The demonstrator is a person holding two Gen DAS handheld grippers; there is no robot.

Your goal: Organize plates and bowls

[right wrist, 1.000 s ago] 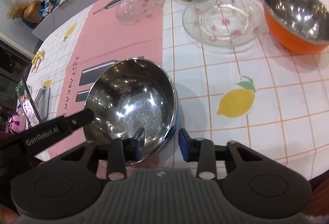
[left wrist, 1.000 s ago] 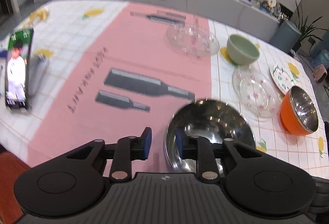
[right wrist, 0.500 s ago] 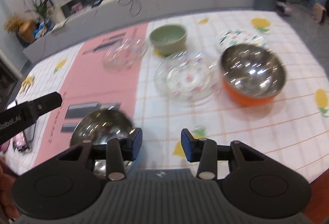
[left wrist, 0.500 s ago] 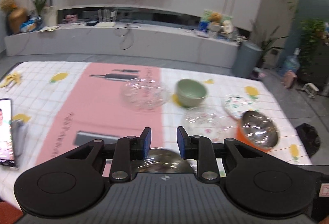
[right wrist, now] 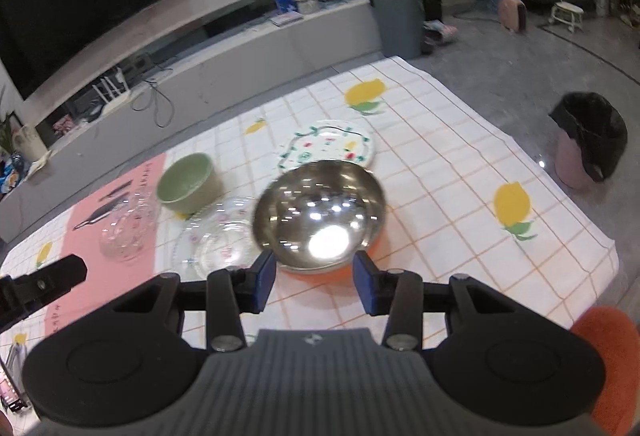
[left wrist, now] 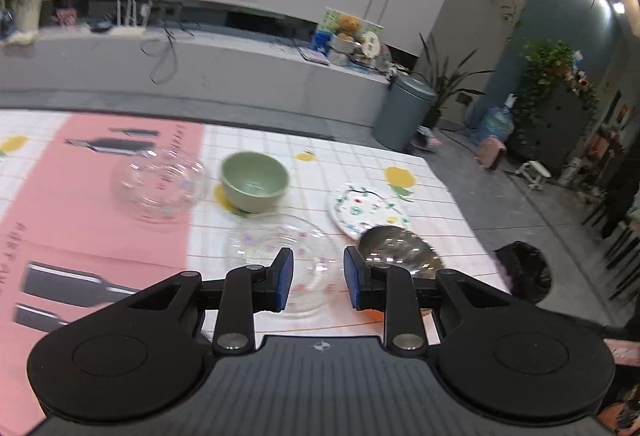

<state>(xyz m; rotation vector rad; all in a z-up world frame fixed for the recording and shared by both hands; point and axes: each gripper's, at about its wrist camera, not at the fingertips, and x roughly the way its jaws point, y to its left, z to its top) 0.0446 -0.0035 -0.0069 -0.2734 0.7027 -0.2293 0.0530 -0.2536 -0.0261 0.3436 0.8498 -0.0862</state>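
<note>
Right gripper (right wrist: 315, 284): jaws apart, just been widening, nothing between them; it hovers over the near rim of the steel-lined orange bowl (right wrist: 320, 212). Left gripper (left wrist: 318, 284): jaws narrowly apart, empty, above the clear glass floral plate (left wrist: 280, 256). Toward the table's far edge stand a pale green ceramic bowl (left wrist: 254, 186), a clear glass bowl (left wrist: 160, 184) and a white flower-patterned plate (right wrist: 328, 148).
</note>
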